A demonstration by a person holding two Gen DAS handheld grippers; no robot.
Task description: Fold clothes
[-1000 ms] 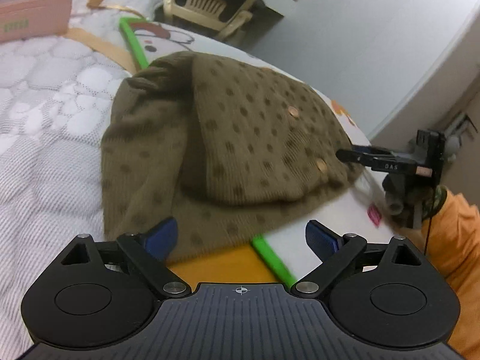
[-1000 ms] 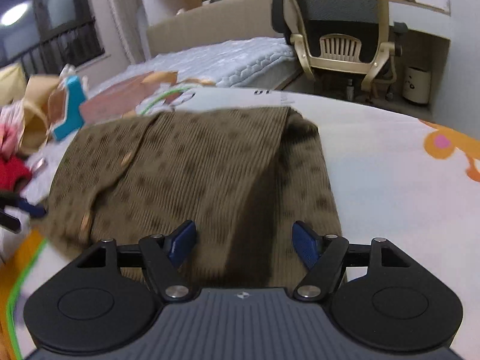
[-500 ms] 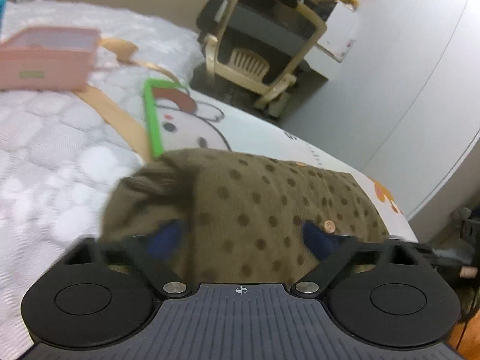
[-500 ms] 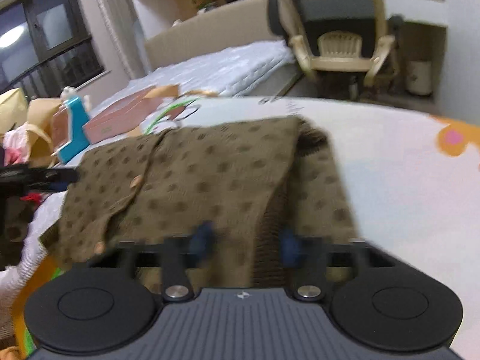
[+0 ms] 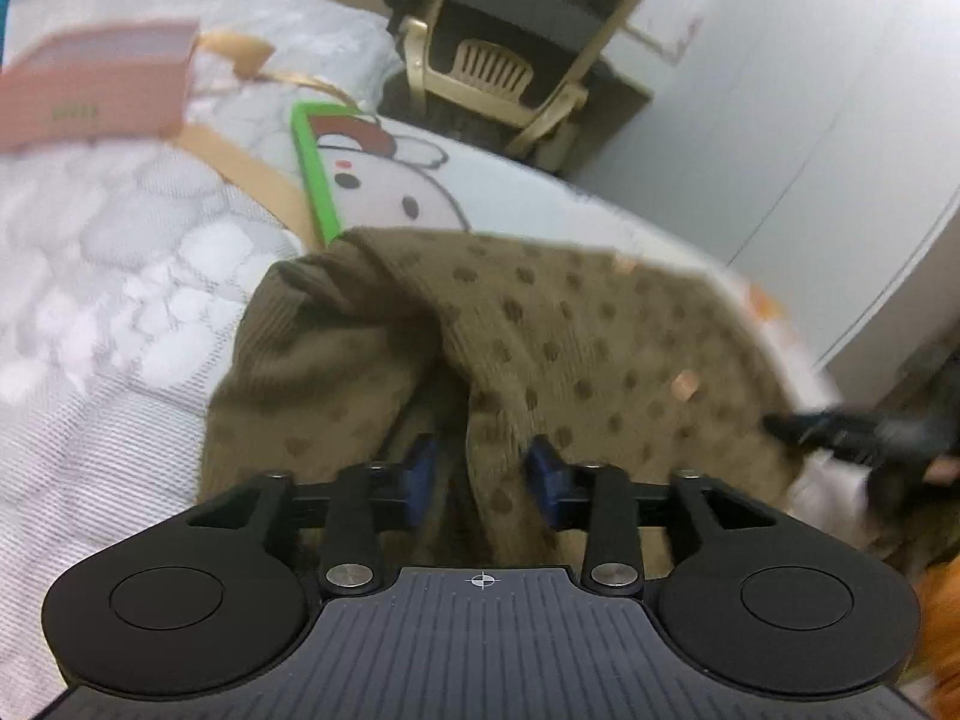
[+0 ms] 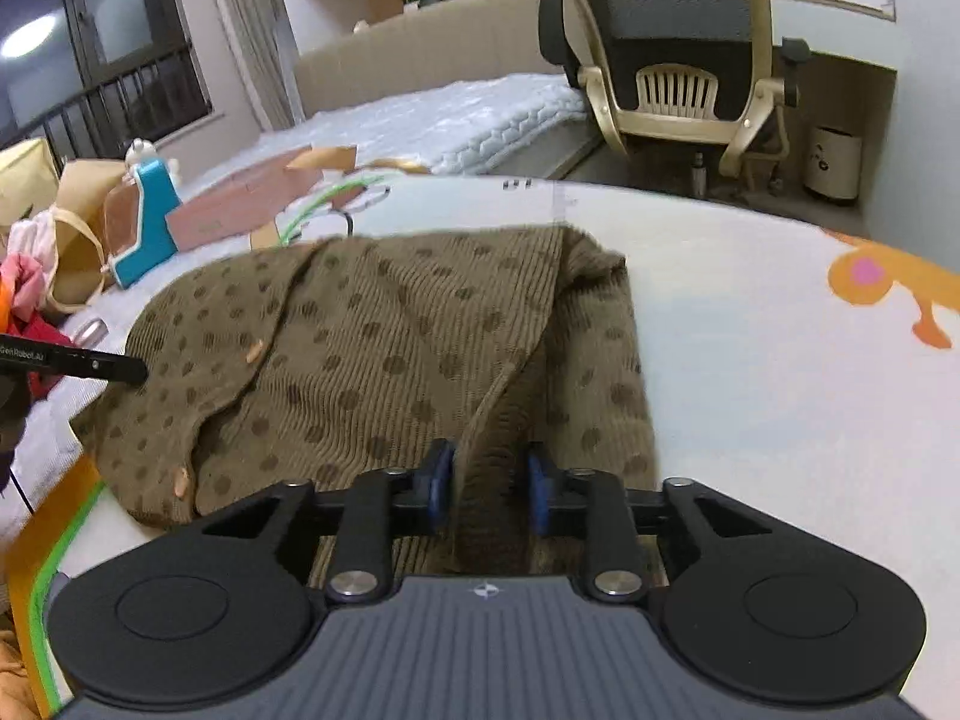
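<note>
Left tongs (image 5: pixel 480 474): matte black body, ribbed centre plate with a white crosshair mark, two round side discs, silver pivot screws, blue pads (image 5: pixel 543 480). Right tongs (image 6: pixel 487 483): same build, same blue pads (image 6: pixel 441 483).

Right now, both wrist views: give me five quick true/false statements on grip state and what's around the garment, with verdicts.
1. The left gripper is pinched on a fold of the olive dotted cardigan. True.
2. The right gripper hangs open above the cloth. False: its pads are closed on a ridge of the cardigan.
3. The cardigan lies on a cartoon-printed mat. True.
4. A pink box sits on the white quilted bedding beyond the garment. True.
5. The office chair is pushed against the window. False: it stands by a desk near the far wall; the window is at the far left.
</note>
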